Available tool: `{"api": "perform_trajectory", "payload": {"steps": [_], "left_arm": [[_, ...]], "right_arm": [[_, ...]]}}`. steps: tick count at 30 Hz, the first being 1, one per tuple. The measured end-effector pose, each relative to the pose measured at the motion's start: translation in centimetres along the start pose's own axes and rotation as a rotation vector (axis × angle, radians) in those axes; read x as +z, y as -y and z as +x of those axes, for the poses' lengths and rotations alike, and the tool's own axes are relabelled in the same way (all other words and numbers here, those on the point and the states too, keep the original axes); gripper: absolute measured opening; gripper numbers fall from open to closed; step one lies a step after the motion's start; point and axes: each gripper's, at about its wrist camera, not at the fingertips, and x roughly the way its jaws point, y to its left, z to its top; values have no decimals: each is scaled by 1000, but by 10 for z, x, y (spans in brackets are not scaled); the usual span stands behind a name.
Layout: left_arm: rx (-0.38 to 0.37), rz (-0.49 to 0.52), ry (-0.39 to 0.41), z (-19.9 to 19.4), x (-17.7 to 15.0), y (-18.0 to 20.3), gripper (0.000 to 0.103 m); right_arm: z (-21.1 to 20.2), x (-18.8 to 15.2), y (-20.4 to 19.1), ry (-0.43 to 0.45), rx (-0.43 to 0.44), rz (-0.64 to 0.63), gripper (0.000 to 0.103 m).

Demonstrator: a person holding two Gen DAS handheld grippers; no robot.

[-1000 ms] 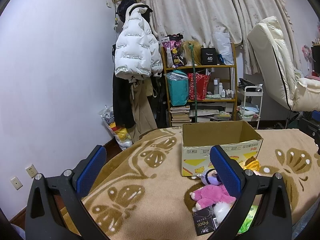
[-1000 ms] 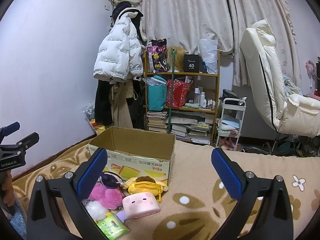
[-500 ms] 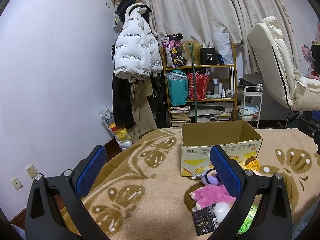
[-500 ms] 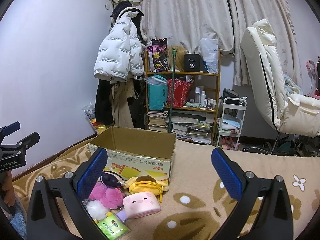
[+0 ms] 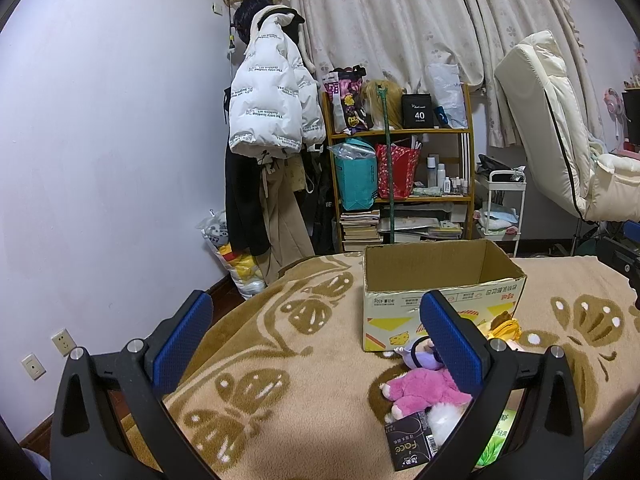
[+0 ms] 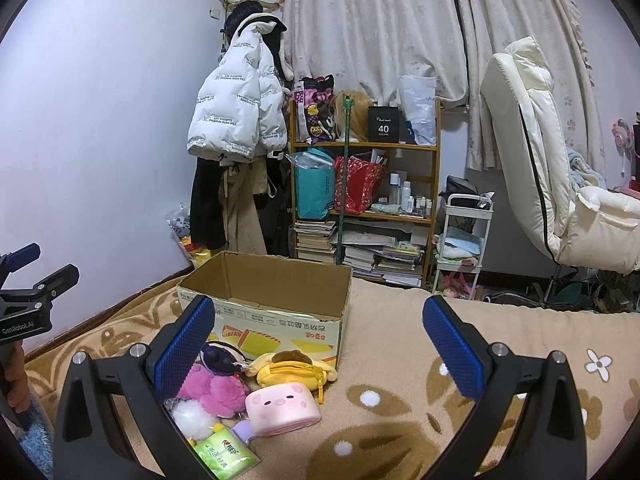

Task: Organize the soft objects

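Beige blanket with brown butterfly pattern (image 5: 288, 360) spread across the bed, carrying everything. Behind it, a cream reclining chair (image 6: 536, 168) at right, a white puffer jacket (image 5: 272, 100) hung on the wall, and a wooden shelf (image 6: 360, 184) crammed with bags and books. On the blanket, an open-topped cardboard box (image 6: 276, 304), nothing visible inside from either view. Just in front of the box, a cluster of soft toys: a pink plush (image 5: 424, 388) lying on its side, touching a purple-haired doll (image 6: 222, 358); beside those, a yellow plush pouch (image 6: 292, 368) against the box front. Only in the right wrist view: a pink pig-faced cushion (image 6: 284, 408) in front of the pouch, a white pompom (image 6: 194, 420), and a green tissue pack (image 6: 224, 454) shown whole. Only in the left wrist view: a small black packet marked "Face" (image 5: 410, 446) at the near edge of the pile. Left hand-held gripper (image 5: 316, 348) spread wide, grasping nothing, above bare blanket left of the toys; also seen from the side at the left edge of the right wrist view. Right hand-held gripper (image 6: 318, 354) likewise spread wide and empty, its left pad over the pink plush.
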Motion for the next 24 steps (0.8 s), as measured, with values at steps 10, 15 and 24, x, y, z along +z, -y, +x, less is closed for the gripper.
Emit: {"api": "perform_trajectory", "payload": {"steps": [10,15,24], "left_arm": [[1,1,-1,0,0,0,102],[-2,2,-5,0,0,-1,102],[-9,65,-95,18,-6,9,102]], "right_arm": [[1,0,1,-1,3,2,103],[1,0,0,-2,0,0,103],[12,-6,-7,-48,3,11,103]]}}
